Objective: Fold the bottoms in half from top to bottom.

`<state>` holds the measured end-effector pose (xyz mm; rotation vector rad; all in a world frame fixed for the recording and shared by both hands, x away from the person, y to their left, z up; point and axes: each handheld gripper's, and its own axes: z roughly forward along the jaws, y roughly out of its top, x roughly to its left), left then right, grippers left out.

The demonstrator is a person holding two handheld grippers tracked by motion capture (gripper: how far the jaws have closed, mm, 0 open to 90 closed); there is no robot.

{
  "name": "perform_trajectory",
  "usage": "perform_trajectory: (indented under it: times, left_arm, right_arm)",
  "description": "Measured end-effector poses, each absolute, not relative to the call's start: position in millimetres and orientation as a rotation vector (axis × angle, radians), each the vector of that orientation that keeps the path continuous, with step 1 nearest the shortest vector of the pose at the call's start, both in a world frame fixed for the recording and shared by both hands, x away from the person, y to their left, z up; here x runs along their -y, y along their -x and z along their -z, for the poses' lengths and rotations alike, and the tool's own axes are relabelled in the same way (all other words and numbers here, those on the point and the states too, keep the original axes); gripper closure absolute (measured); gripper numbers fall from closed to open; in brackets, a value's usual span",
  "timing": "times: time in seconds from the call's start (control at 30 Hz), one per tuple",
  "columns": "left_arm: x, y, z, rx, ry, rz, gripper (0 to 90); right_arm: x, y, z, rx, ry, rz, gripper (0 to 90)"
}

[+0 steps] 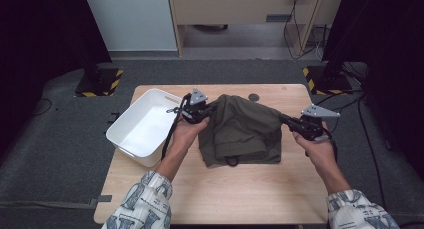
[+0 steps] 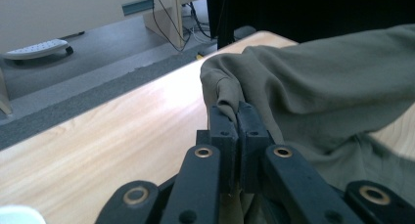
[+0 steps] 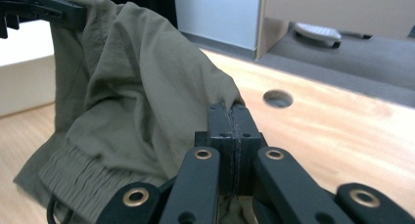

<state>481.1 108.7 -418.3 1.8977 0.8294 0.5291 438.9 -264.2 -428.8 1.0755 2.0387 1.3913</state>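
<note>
With both the left gripper (image 1: 204,110) and right gripper (image 1: 286,120) fingers clamped on thin folds of the garment (image 1: 242,131), raised right of the bin (image 1: 142,125), an uneven pull could slip either edge free.

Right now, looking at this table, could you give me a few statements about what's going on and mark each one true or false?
1. Both hand-held grippers pinch the olive garment: the left hand-held gripper and the right hand-held gripper. True.
2. The garment lies inside the white bin. False: it is beside the bin, partly on the wooden table.
3. The bin sits at the table's left edge. True.
4. The garment is bright red. False: it is olive green.
</note>
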Motion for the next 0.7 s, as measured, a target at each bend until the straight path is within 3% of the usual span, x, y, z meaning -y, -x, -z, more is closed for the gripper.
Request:
perform_trajectory:
  times: [0.7]
  left_arm:
    - [-127.4,-423.3,492.4,-0.721,-1.999,-0.463,86.4]
  right_arm:
    - [270.7,-411.1,488.5,-2.138,-1.153,-1.332,90.0]
